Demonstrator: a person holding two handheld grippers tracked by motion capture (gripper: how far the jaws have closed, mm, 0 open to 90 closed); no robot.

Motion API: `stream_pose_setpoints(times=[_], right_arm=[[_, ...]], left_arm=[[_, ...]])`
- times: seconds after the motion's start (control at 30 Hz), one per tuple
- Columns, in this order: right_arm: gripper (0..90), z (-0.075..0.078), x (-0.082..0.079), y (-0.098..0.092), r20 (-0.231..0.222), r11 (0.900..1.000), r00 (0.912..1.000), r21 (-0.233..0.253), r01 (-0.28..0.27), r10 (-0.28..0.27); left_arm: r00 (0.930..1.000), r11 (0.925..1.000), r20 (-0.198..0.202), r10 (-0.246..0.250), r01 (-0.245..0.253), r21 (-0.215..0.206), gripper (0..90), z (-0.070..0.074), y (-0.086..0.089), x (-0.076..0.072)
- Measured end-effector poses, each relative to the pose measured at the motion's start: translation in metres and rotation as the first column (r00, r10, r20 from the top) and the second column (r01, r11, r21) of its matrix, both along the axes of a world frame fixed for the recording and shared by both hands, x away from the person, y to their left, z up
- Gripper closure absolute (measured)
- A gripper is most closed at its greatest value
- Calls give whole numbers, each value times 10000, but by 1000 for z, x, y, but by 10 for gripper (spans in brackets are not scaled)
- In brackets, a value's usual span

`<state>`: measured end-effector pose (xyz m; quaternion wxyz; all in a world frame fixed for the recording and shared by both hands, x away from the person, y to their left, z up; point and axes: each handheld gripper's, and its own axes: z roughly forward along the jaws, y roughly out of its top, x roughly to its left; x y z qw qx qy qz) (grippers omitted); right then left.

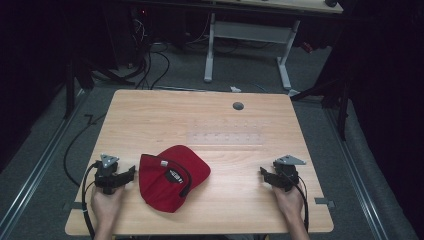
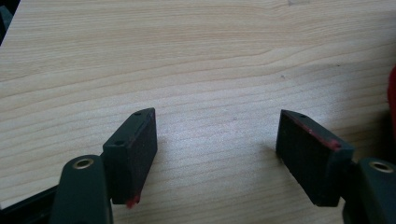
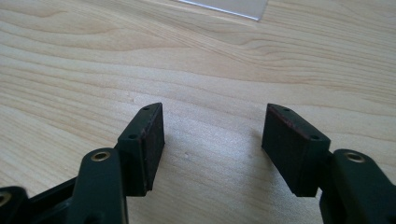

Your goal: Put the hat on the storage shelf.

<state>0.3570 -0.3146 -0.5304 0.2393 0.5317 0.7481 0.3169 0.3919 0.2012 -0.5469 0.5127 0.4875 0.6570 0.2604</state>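
A red cap (image 1: 171, 176) lies upside down on the wooden table (image 1: 200, 120), near the front and left of centre, with a dark strap and a white tag showing inside. My left gripper (image 1: 131, 173) rests on the table just left of the cap, its jaws open and empty (image 2: 217, 140). A sliver of the red cap (image 2: 392, 93) shows at the right edge of the left gripper view. My right gripper (image 1: 263, 175) sits on the table to the right of the cap, well apart from it, open with bare wood between its jaws (image 3: 212, 133).
A clear plastic sheet (image 1: 225, 132) lies flat behind the cap; its corner (image 3: 229, 7) shows at the top of the right gripper view. A grey cable hole (image 1: 238, 106) sits near the far edge. Beyond the table stand desk legs (image 1: 210, 50) and floor cables (image 1: 150, 65).
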Motion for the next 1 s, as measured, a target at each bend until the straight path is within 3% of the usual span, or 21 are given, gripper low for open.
stream_pose_setpoints(times=[0.4,0.5,0.63,0.8,1.0], right_arm=[[359,0,-1,0,-29,9999,9999,5,-114,114],[357,0,-1,0,-33,9999,9999,8,-119,119],[356,0,-1,0,-36,9999,9999,-6,-134,134],[351,0,-1,1,-40,9999,9999,3,-158,158],[351,0,-1,1,-41,9999,9999,1,-161,161]], left_arm=[[10000,9999,7,-60,60,130,300,0,0,-1],[9996,9993,5,-296,295,226,324,0,-1,-3],[9986,9975,50,-522,523,-474,337,3,3,-5],[9969,9883,98,-777,783,-1309,336,11,8,-11],[9910,9614,333,-1300,1342,-2402,302,24,14,-20]])
